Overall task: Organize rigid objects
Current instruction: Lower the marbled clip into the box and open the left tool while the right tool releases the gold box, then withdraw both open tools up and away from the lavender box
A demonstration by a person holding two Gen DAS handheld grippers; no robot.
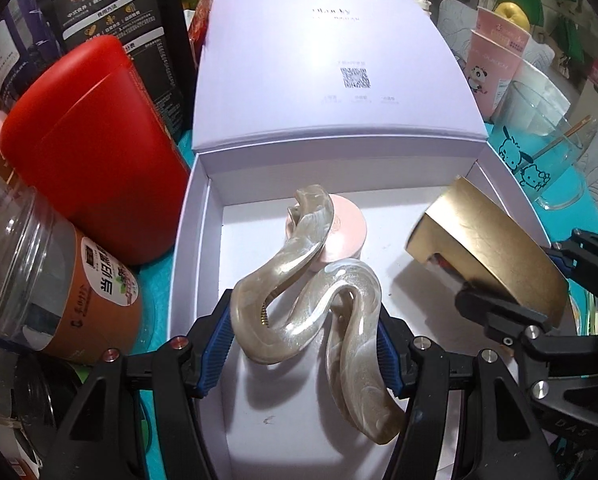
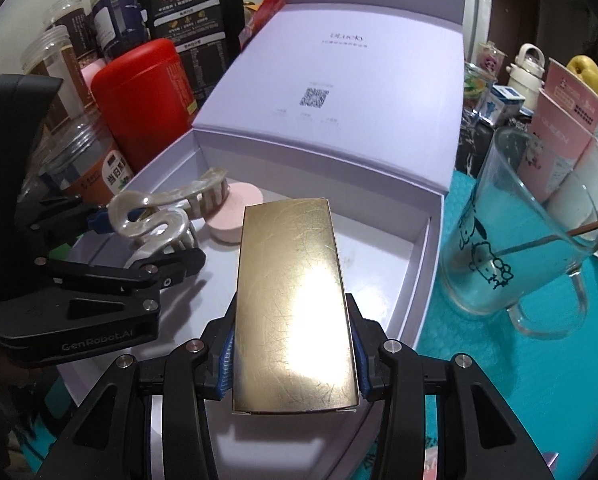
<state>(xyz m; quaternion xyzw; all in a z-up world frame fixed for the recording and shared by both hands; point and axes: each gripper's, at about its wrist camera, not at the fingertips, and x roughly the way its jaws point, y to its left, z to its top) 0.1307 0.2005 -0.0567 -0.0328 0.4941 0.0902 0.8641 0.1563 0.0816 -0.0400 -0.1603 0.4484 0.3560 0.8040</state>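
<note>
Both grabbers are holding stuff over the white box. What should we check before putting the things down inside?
1. Left gripper pinches the hair claw firmly: ok.
2. Right gripper clamps the gold box on both sides: ok.
3. White box lid is open: ok.
4. Bare floor under the gold box for landing: ok.
5. Hair claw stays clear of the pink round case: cannot tell, they overlap in the left view.
6. Glass mug outside the box, out of the way: ok.
</note>
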